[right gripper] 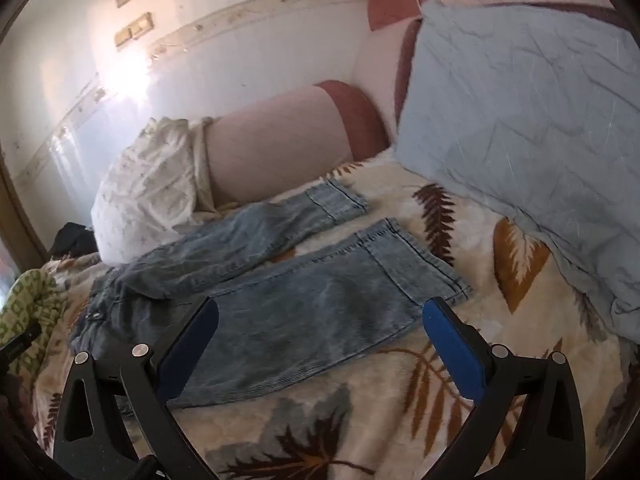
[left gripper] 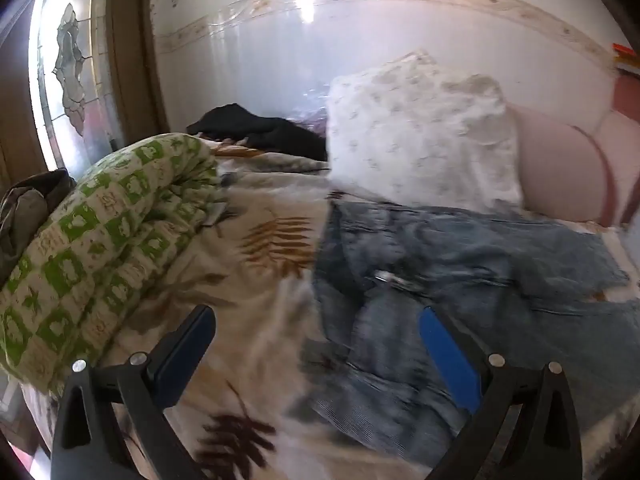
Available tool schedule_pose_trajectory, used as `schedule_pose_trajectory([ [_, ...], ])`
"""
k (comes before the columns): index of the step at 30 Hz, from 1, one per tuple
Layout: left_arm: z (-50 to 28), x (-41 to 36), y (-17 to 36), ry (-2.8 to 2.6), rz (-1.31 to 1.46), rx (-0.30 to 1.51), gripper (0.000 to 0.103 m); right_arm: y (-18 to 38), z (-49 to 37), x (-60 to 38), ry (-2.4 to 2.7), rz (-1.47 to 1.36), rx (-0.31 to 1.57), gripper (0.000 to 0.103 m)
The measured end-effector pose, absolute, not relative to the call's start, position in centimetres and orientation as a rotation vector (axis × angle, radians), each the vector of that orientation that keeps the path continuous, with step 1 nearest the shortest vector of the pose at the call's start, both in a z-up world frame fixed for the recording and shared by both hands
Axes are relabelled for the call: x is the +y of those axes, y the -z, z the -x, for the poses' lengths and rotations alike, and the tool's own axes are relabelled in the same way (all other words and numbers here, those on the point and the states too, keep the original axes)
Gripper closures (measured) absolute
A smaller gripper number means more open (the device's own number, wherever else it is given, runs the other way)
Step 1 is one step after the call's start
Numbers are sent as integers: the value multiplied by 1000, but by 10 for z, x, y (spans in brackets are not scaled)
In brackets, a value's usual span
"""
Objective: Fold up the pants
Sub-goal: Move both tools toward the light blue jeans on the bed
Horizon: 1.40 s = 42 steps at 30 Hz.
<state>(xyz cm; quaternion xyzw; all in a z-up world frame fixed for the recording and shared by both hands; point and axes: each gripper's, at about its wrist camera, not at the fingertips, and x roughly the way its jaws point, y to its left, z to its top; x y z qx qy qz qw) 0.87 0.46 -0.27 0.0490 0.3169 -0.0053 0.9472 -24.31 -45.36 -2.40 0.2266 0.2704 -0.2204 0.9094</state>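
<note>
Both my grippers hover above the bed (right gripper: pixel 400 432), tilted down toward it. Left gripper (left gripper: pixel 316 344): jaws wide apart, nothing between them, hanging over the waistband end of the pants (left gripper: pixel 460 264). Right gripper (right gripper: pixel 320 340): jaws likewise fully apart and empty, over the nearer leg.

The pants (right gripper: pixel 304 292) are light blue denim, spread flat on the leaf-print blanket (left gripper: pixel 264 248) in the middle of the bed. Waistband lies toward the green-patterned quilt roll (left gripper: pixel 100 232) at one side edge; both legs run toward the opposite side, hems near the pale blue duvet (right gripper: pixel 532 120) heaped there. The two legs lie a little apart, a strip of blanket showing between them. The farther leg runs close beside the white pillow (right gripper: pixel 148 188), which leans on the pink headboard (right gripper: pixel 272 140). A dark garment (left gripper: pixel 260 128) lies at the head edge beyond the quilt roll, against the wall.
</note>
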Motion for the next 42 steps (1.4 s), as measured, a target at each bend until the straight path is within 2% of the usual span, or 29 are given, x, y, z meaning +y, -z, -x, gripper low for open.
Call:
schedule_pose_trajectory([
  [11, -65, 26, 21, 19, -166, 670, 0, 40, 173, -477, 384, -422, 665, 0],
  [19, -145, 20, 13, 130, 14, 716, 0, 43, 119, -487, 327, -382, 706, 0],
  [24, -184, 5, 13, 29, -82, 748, 0, 37, 102, -501, 349, -361, 668, 0],
  [32, -118, -35, -1, 1, -287, 680, 0, 55, 95, -498, 358, -347, 693, 0],
  [42, -2, -60, -58, 105, -235, 605, 0, 3, 128, -435, 270, -348, 574, 0],
])
